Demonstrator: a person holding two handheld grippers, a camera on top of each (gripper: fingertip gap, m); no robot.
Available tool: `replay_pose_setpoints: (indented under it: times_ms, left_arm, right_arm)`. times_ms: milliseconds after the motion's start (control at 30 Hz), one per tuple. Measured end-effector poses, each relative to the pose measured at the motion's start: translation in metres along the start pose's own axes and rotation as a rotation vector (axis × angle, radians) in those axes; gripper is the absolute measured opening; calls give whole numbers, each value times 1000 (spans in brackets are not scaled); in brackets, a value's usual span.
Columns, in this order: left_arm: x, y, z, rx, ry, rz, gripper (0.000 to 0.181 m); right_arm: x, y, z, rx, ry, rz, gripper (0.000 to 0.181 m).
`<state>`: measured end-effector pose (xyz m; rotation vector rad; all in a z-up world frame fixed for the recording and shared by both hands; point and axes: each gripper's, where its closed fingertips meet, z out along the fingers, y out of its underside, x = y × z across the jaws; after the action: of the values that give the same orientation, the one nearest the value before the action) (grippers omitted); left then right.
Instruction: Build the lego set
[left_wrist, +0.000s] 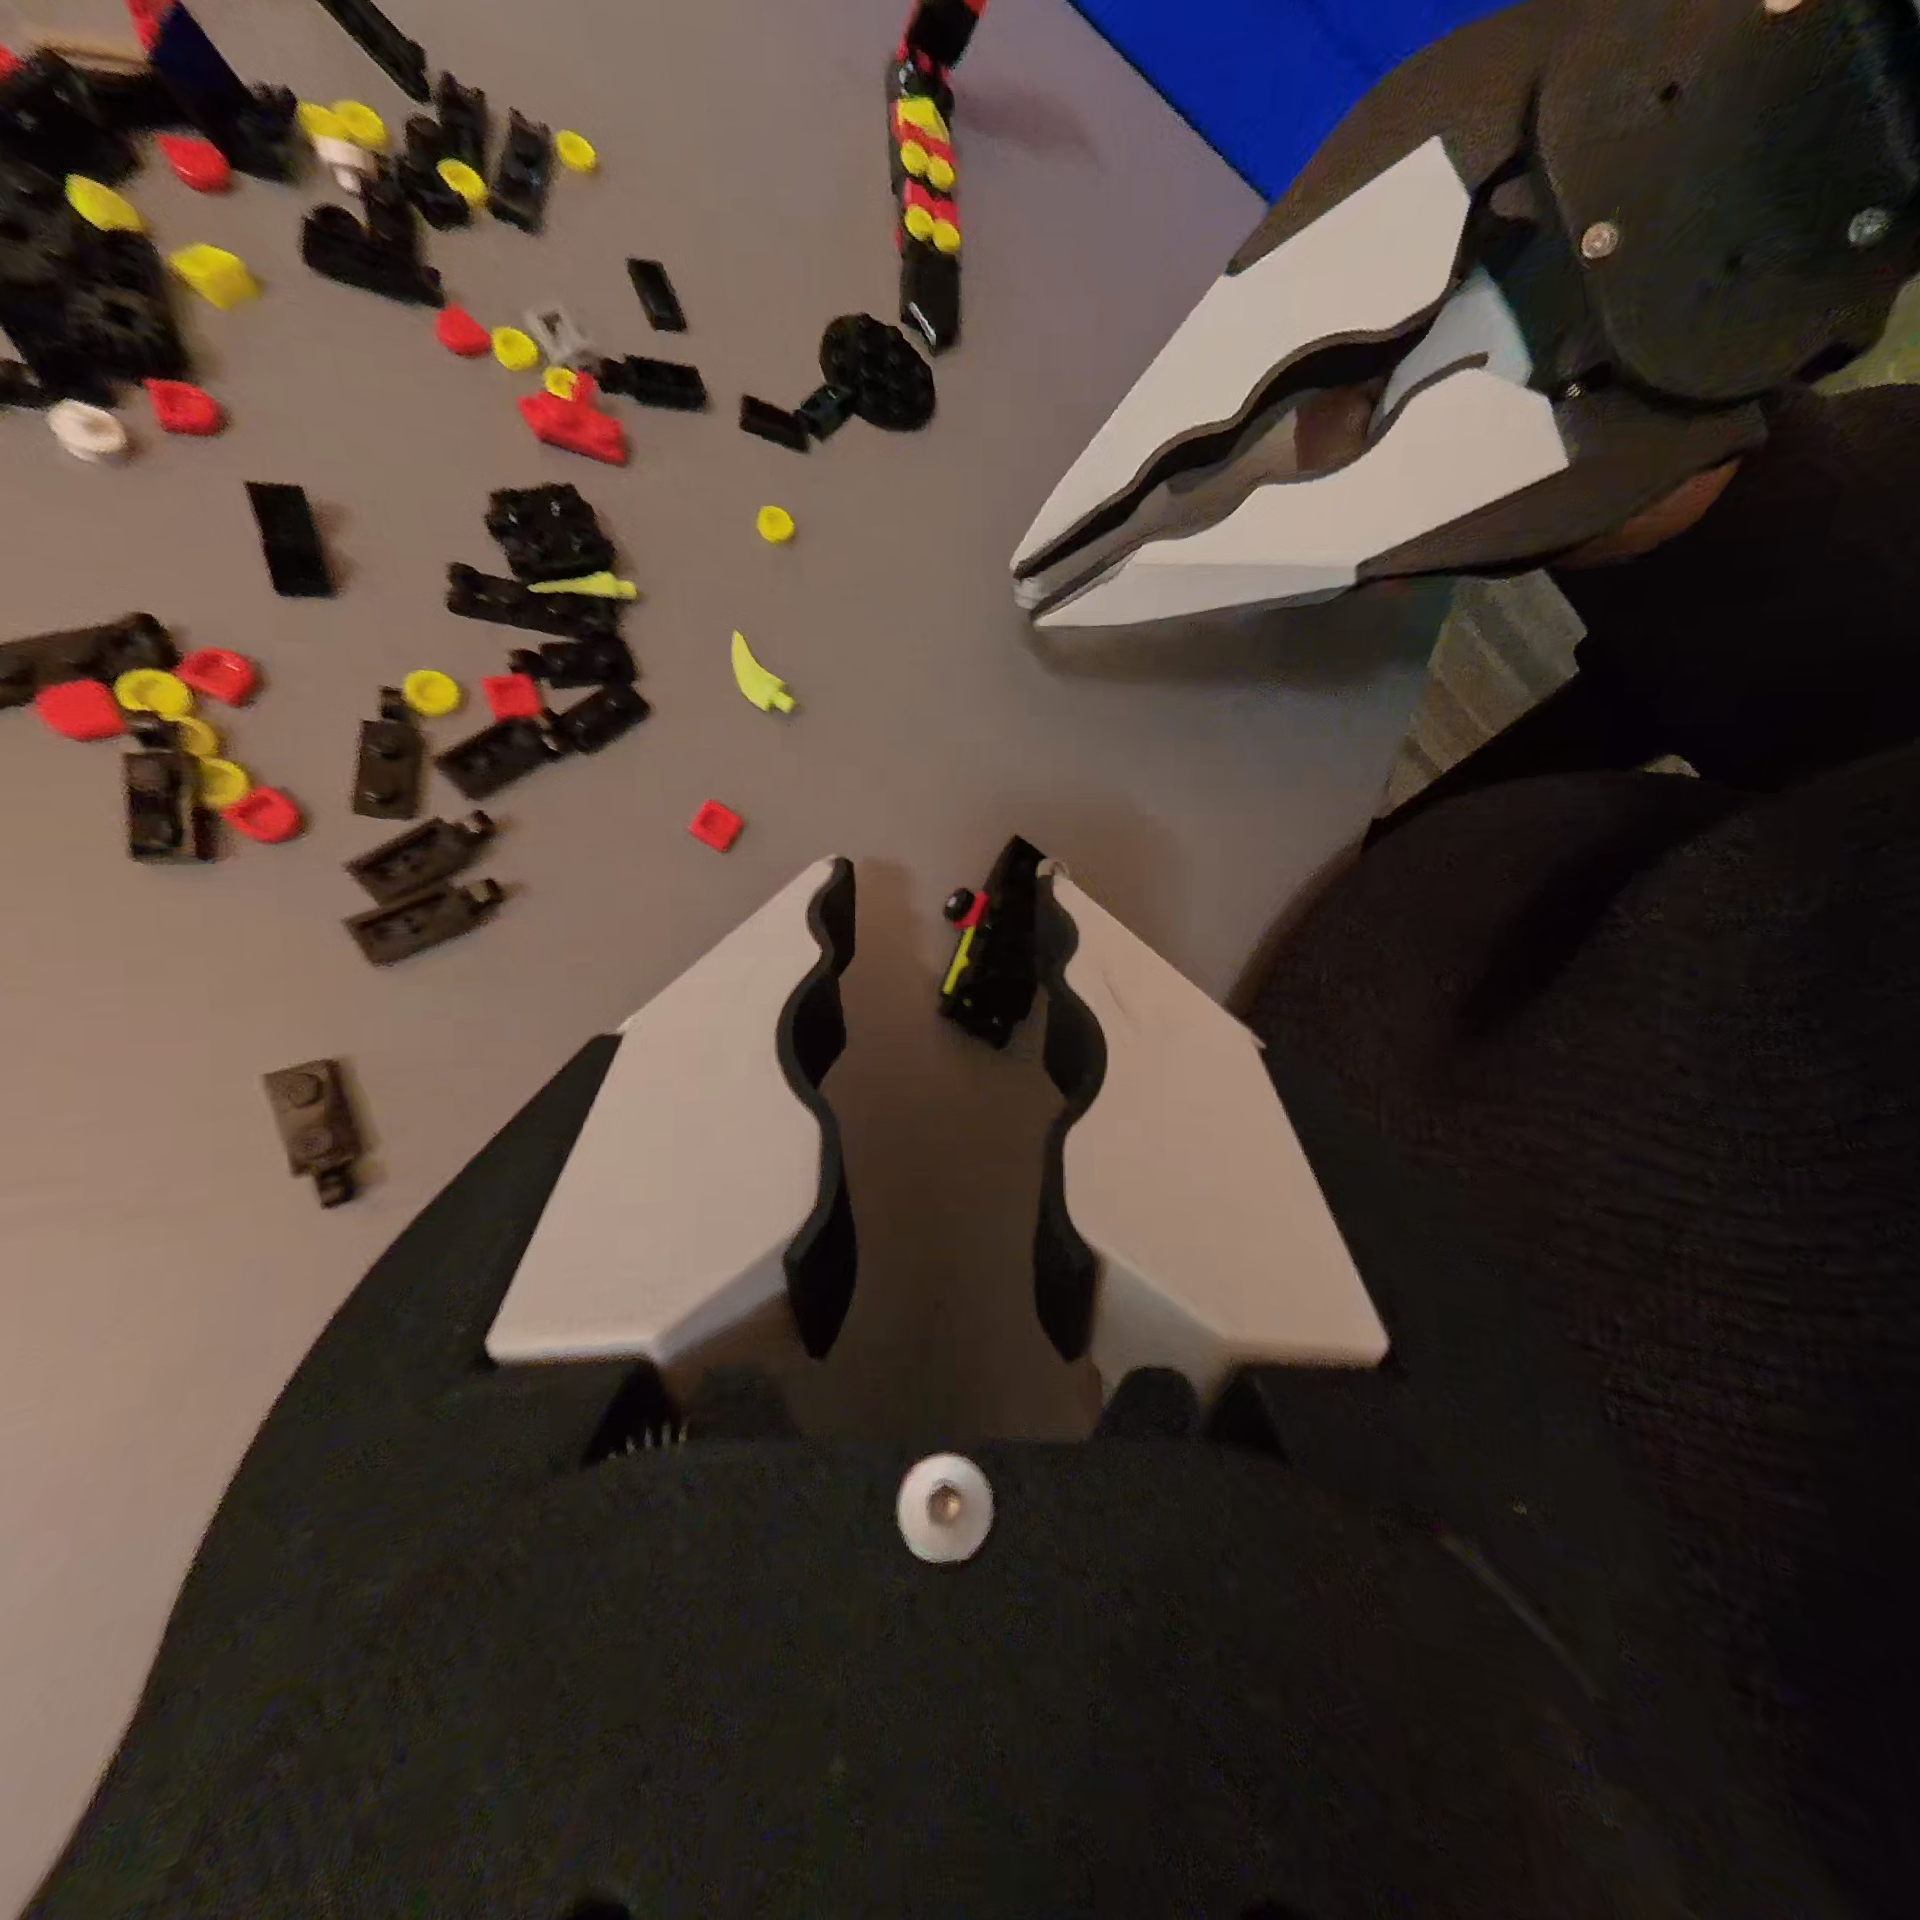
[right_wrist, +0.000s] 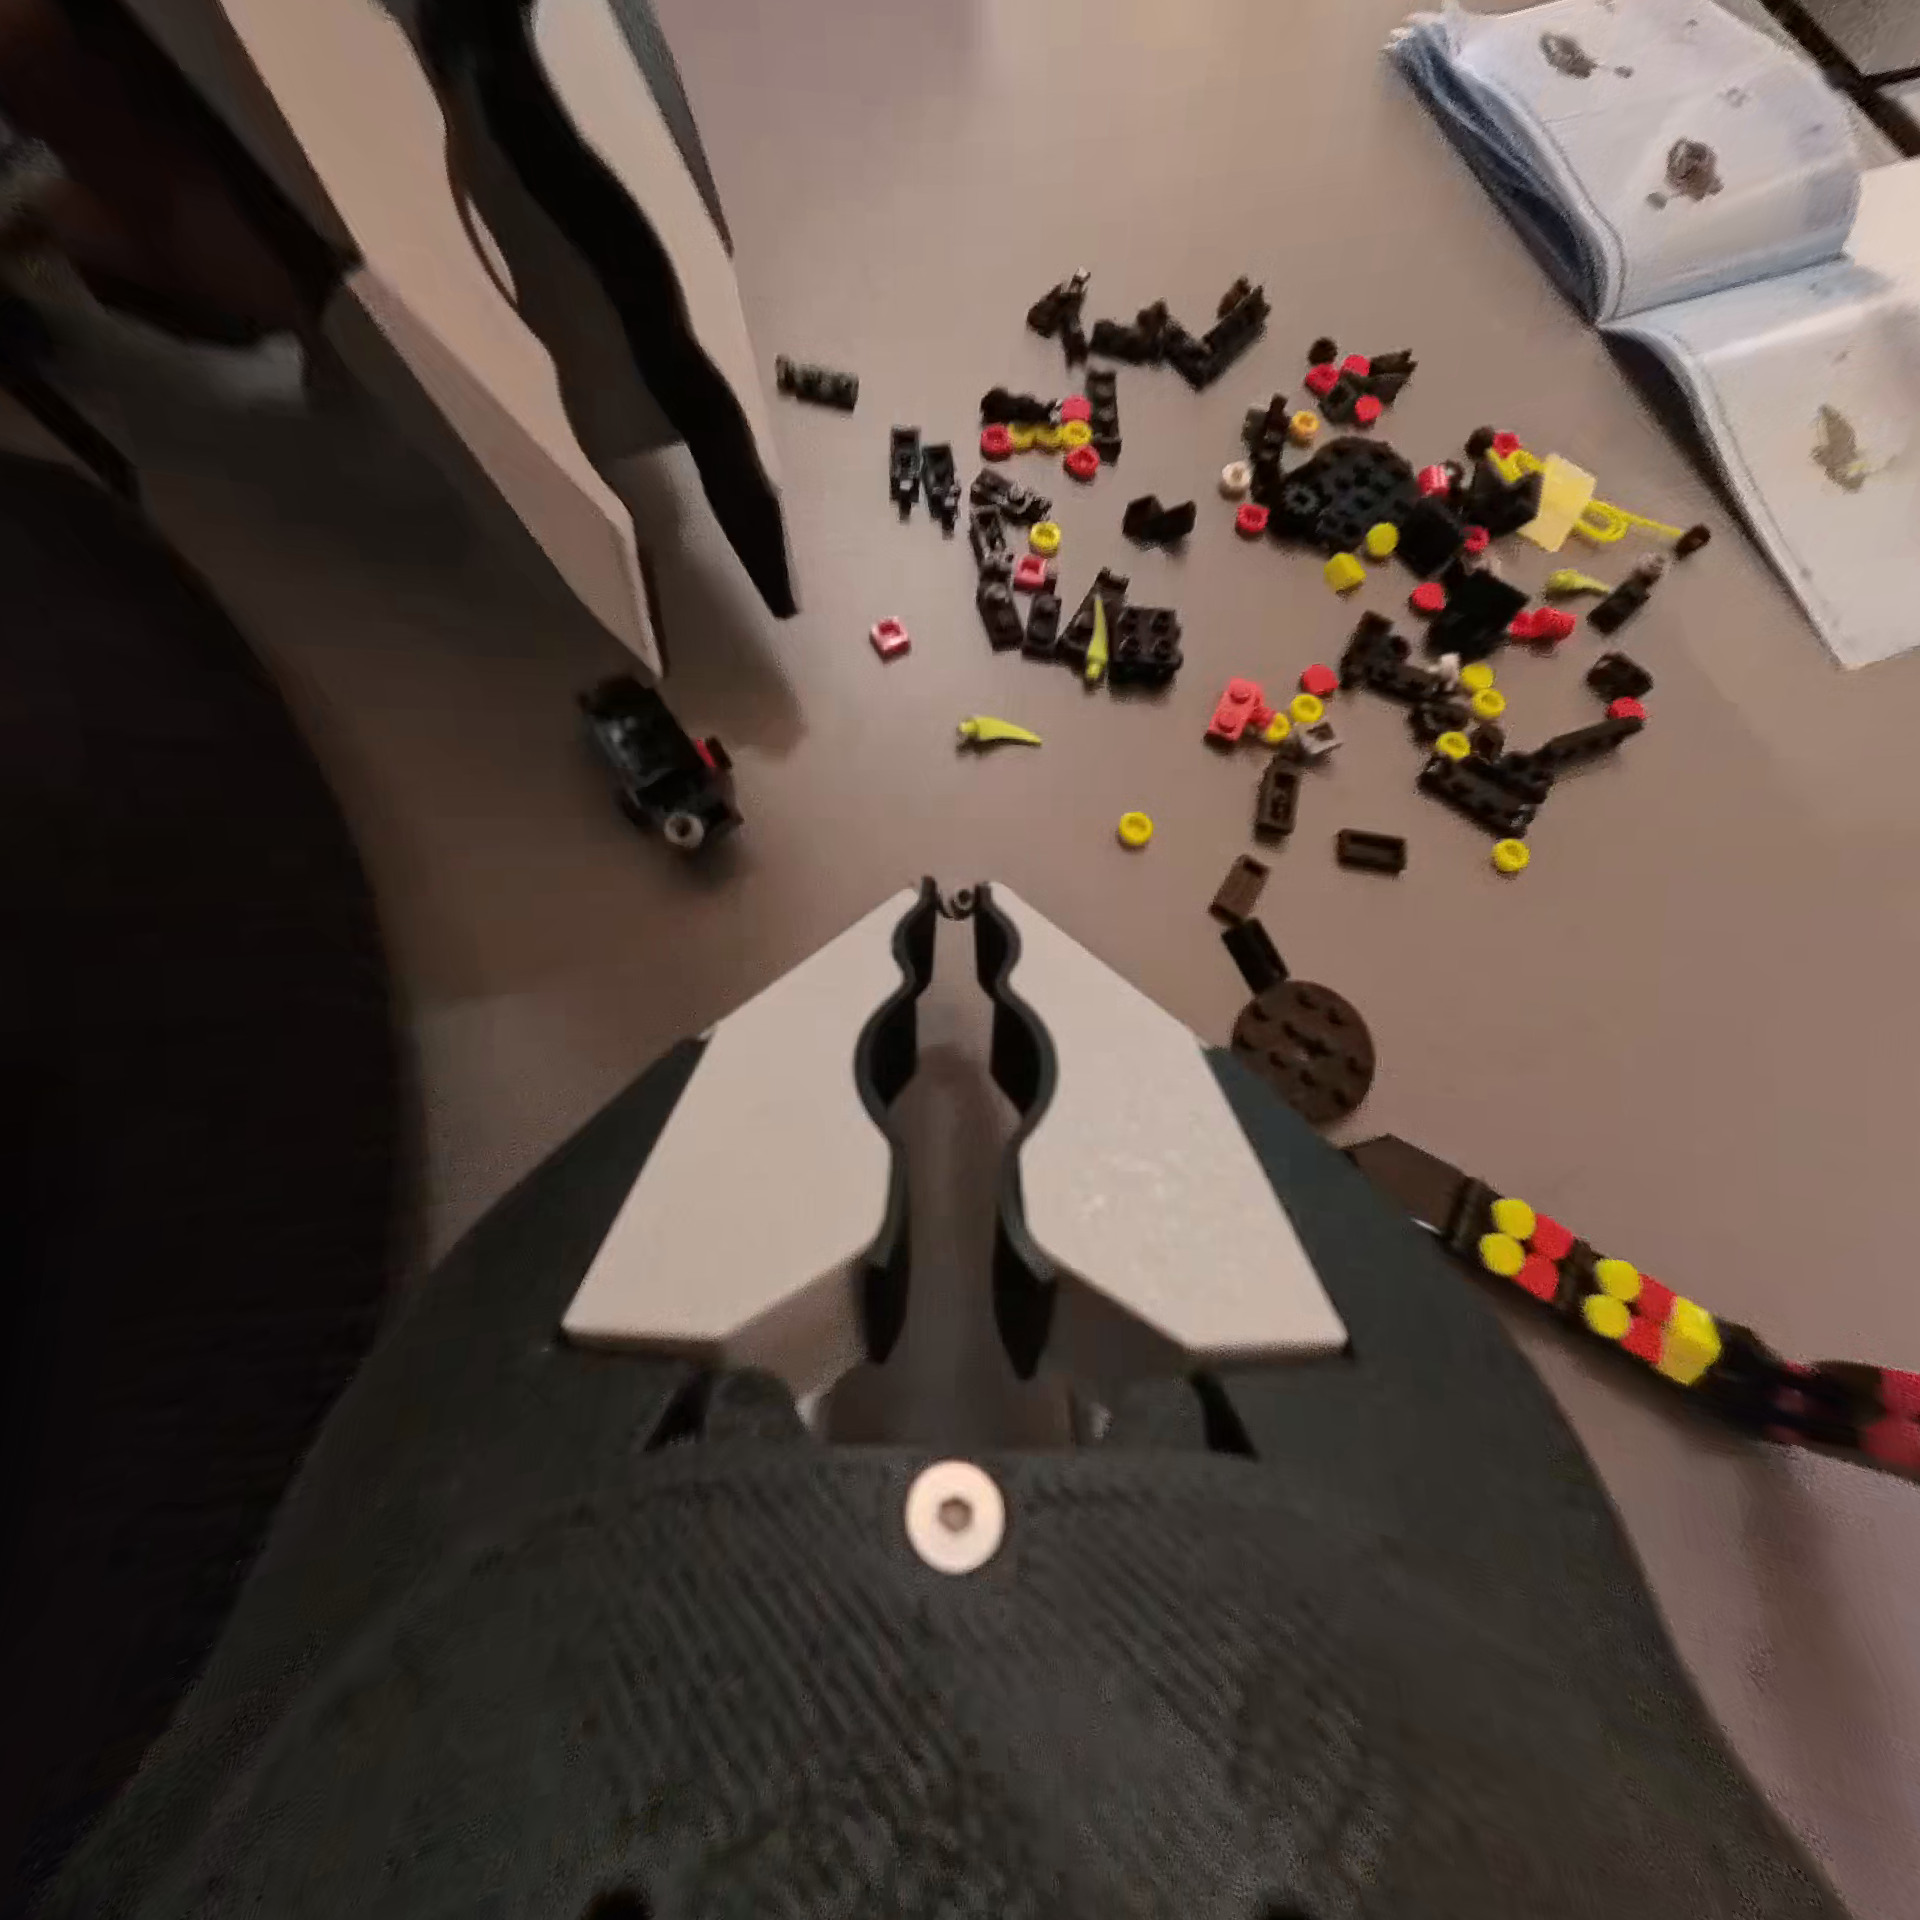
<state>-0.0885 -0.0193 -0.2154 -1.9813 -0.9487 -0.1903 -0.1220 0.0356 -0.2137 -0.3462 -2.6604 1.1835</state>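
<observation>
My left gripper (left_wrist: 945, 871) is open just above the grey table. A small black assembly (left_wrist: 992, 951) with red and yellow bits lies between its fingers, against the right finger. In the right wrist view that assembly (right_wrist: 660, 758) rests on the table just beyond the tips of the left gripper (right_wrist: 717, 634). My right gripper (right_wrist: 958, 896) is nearly shut on a tiny grey round piece (right_wrist: 958, 902). In the left wrist view the right gripper (left_wrist: 1027, 597) hovers at the upper right with its tips together. Loose black, red and yellow pieces (right_wrist: 1351, 582) lie scattered beyond.
A long black strip with red and yellow studs (right_wrist: 1590, 1299) and a black round plate (right_wrist: 1304, 1049) lie to the right of my right gripper. An open instruction booklet (right_wrist: 1714, 208) sits at the far right. A lime claw piece (left_wrist: 758, 675) and a red tile (left_wrist: 715, 824) lie near my left gripper. One gripper's finger ends stand about 7 centimetres off the other's.
</observation>
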Motion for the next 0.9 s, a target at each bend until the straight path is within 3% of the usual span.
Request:
replay_pose_setpoints:
  times_ms: [167,467,900]
  left_arm:
    - [7,12,6,-36,-27,69,35]
    - [9,16,19,-80,-46,149,34]
    - [5,18,18,-87,-41,133,33]
  right_arm:
    - [-7,14,9,-81,-16,-92,6]
    - [-17,18,13,-88,-96,-68,6]
    - [-13,13,3,-41,-158,33,10]
